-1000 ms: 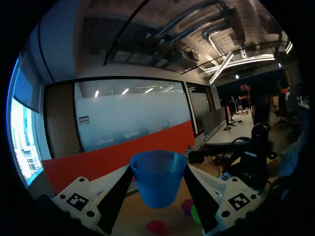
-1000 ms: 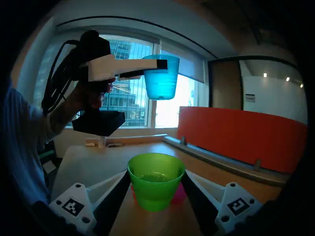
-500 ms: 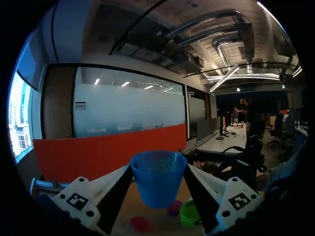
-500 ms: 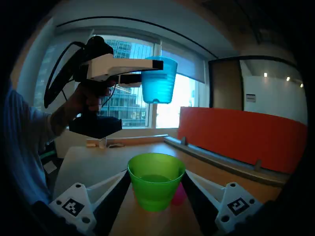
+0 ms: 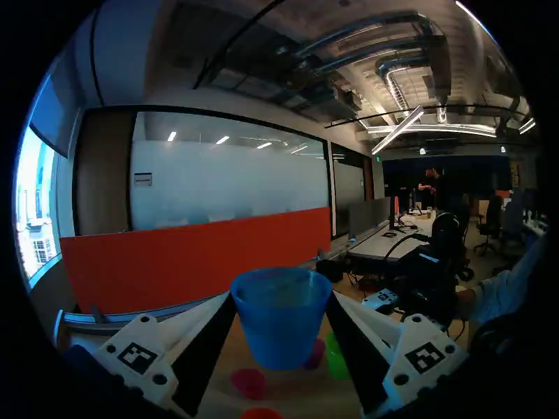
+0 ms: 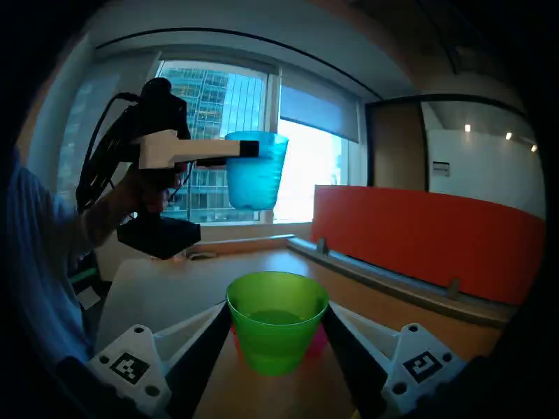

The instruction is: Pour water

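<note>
Water [image 6: 274,316] – a shallow pool low in the green cup [image 6: 277,328], seen through the translucent wall as a darker band; surface looks level. The green cup stands upright just over the table [image 6: 161,286]; whether its base touches the top is hidden. The right gripper [image 6: 277,314] has it – jaws closed to cup width, one finger pressed on each side below the rim. Judgement: held low and level so it serves as a steady receiver. A pink cup [image 6: 318,346] sits directly behind it, touching or nearly so; cannot tell which. The blue cup [image 6: 256,171] hangs well above the table, up and to the left of the green one in the right gripper view, roughly upright with a slight lean, mouth up. It is translucent, ribbed and backlit by the window [image 6: 209,140]; contents cannot be made out from either view. The left gripper [image 5: 281,307] grips it, jaws drawn in against both sides near the rim; a hand [image 6: 150,192] holds the grip below. Judgement: the height and offset suit a carry, not a pour, since the blue rim is not above the green mouth and no stream shows. To pour more, it would have to come across and tip. Beyond: orange partition [image 6: 433,237] along the table's far edge.
</note>
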{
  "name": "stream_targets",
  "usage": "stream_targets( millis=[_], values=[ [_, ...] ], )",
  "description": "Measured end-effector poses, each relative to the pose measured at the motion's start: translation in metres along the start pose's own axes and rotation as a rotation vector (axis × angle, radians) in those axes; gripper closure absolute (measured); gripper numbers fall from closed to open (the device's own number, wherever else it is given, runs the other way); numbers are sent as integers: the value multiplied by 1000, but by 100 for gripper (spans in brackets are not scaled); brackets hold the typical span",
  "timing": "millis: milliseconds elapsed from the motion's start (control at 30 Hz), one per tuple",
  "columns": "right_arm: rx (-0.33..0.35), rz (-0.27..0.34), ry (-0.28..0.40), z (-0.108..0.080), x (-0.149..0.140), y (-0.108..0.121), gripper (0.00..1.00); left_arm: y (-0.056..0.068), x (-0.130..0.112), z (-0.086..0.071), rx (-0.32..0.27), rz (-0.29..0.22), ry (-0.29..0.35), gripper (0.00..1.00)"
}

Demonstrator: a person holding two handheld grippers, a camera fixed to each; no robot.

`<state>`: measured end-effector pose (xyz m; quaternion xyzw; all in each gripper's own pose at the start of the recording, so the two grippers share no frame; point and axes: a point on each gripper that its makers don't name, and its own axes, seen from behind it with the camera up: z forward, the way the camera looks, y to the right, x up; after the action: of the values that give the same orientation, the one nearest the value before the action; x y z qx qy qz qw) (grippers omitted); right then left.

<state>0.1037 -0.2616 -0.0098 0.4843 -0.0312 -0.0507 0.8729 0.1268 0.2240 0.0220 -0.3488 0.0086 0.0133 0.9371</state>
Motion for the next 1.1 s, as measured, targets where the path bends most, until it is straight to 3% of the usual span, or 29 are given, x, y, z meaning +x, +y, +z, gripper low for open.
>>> stream_targets(
  millis=[367,700,1100],
  values=[
    [-28,17,-8,-13,2,9,10,4,-38,-16,-13,-10,-38,12],
    [-46,36,-17,-25,4,16,10,19,-69,-29,-36,-5,-71,13],
    [-54,36,-43,-40,2,24,10,36,-98,-35,-70,13,-112,12]
  ],
)
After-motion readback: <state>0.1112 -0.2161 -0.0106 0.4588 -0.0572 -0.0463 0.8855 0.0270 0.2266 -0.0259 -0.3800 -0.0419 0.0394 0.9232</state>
